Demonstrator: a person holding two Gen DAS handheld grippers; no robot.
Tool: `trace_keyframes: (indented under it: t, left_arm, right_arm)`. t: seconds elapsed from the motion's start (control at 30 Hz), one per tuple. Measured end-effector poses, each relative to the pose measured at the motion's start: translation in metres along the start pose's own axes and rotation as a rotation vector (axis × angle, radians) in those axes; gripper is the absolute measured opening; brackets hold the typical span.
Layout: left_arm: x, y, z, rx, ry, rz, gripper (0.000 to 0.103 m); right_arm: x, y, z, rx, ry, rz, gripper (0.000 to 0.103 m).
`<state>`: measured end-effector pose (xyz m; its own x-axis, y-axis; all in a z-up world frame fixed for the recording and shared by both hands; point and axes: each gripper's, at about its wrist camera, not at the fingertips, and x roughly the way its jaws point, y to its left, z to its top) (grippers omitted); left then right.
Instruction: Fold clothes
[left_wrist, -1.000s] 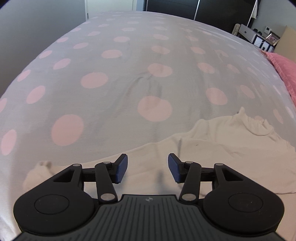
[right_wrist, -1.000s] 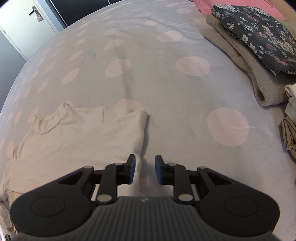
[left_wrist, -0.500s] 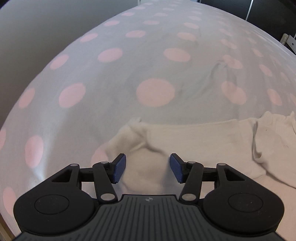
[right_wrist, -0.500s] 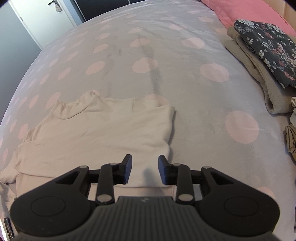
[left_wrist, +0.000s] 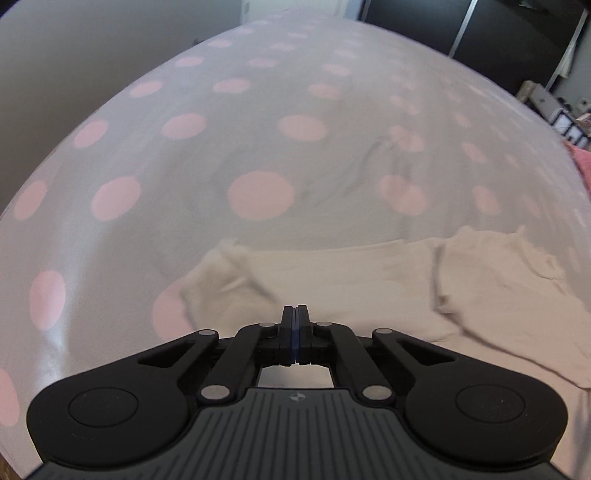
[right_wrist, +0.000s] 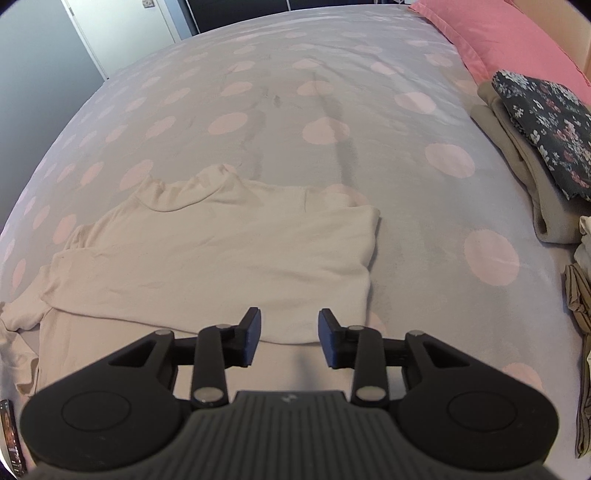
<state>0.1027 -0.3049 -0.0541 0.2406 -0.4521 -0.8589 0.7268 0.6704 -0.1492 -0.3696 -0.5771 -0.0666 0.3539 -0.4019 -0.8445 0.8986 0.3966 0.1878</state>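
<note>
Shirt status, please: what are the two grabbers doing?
Left gripper jaws shut at the shirt, grip on cloth unclear. Right gripper jaws open above shirt's near edge. Folded pile off to the right, nothing in the way.

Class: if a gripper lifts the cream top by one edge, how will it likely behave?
The cream top is creased and lies flat, so it would likely drape limply. It looks thin, probably light. On the spotted bedspread, it may drag and bunch rather than slide.

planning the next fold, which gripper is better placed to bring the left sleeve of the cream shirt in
Left. The left gripper is shut at the cream shirt by its sleeve; the right gripper hangs open over the opposite edge.
</note>
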Motion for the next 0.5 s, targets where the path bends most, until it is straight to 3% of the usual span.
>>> trace_keyframes:
  t: [0.13, 0.2, 0.33, 0.47, 0.5]
  left_arm:
    - [-0.029, -0.036, 0.009, 0.063, -0.040, -0.121, 0.000]
    - [-0.037, -0.056, 0.012, 0.105, -0.052, -0.145, 0.000]
    - [-0.035, -0.076, 0.017, 0.119, -0.027, -0.126, 0.000]
    - [-0.016, -0.079, 0.008, 0.125, 0.050, -0.088, 0.000]
    - [-0.011, -0.080, 0.003, 0.138, 0.074, -0.081, 0.004]
  right_arm:
    - [-0.002, 0.012, -0.002, -0.026, 0.002, 0.013, 0.038]
    - [-0.002, 0.018, -0.002, -0.034, 0.007, 0.020, 0.038]
    - [-0.003, 0.032, -0.001, -0.062, 0.006, 0.041, 0.038]
    - [-0.002, 0.046, -0.001, -0.102, 0.004, 0.050, 0.044]
    - [-0.001, 0.048, -0.001, -0.112, 0.005, 0.051, 0.044]
